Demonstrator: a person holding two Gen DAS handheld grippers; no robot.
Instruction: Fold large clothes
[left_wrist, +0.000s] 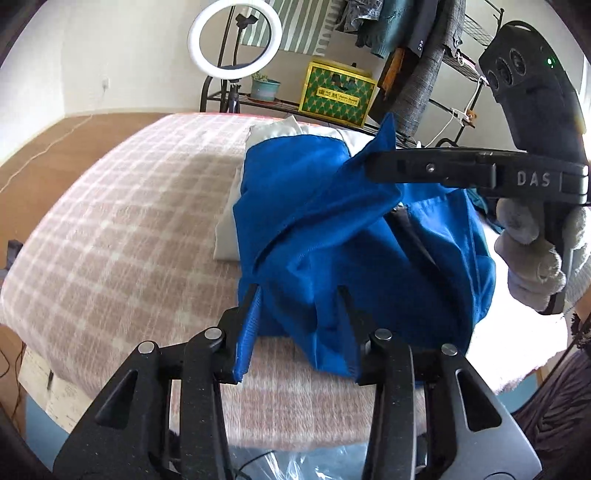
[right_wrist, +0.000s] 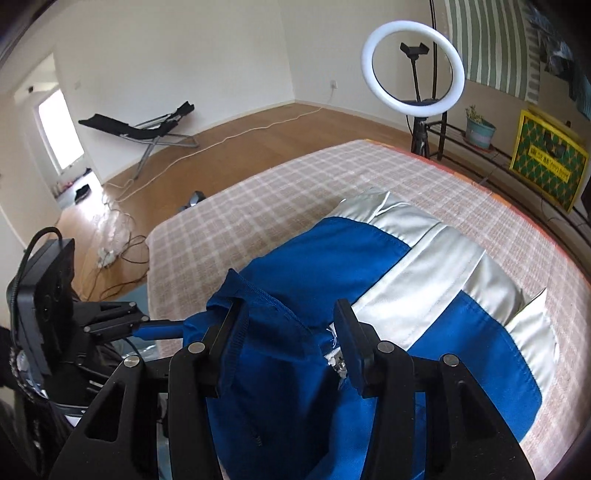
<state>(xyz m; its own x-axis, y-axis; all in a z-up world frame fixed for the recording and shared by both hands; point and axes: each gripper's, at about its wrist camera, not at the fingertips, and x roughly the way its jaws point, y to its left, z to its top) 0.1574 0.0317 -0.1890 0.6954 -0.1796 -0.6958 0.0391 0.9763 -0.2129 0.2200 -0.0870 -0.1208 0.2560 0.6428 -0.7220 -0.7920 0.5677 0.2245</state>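
checked blanket (left_wrist: 122, 206) across bed, blue-and-white jacket (left_wrist: 332, 229) heaped toward right side – long axis near to far. left gripper (left_wrist: 301, 299) and right gripper (right_wrist: 286, 315) both parted, cloth loose between fingers, right one nearer the heap – unclamped.

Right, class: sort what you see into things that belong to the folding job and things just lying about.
Job:
- blue and white jacket
- checked blanket it lies on
- left tongs, blue fabric between the fingers
- right tongs, likewise

Lying about:
- ring light
- yellow box
- plant pot
- folding chair
- hanging clothes
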